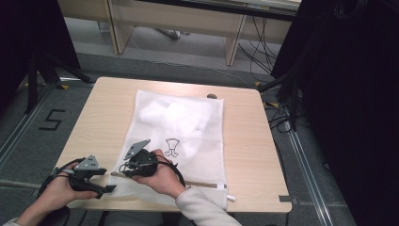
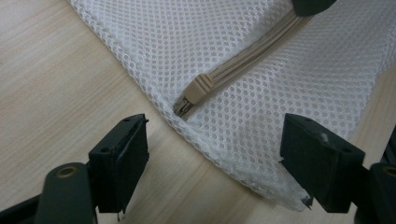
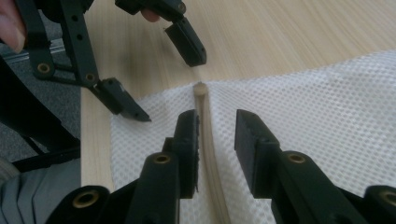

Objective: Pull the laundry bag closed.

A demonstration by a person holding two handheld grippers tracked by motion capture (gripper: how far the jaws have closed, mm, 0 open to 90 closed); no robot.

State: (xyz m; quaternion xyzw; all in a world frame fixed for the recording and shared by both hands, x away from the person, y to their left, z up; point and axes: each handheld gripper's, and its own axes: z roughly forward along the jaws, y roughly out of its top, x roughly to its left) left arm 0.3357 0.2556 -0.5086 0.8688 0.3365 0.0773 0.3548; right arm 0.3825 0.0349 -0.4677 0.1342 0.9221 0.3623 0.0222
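At near table (image 1: 244,141) edge: white mesh laundry bag (image 1: 188,127) lying flat, beige zipper (image 3: 208,140) seemingly zipped. Right gripper (image 3: 215,135) partly open astride zipper, not gripping; left gripper (image 2: 215,163) wide open over bag corner, empty. Unzipping probably unstarted.

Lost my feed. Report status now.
Left hand-held gripper open at mesh laundry bag corner. Right hand-held gripper open, straddling beige zipper. Nothing in the way.
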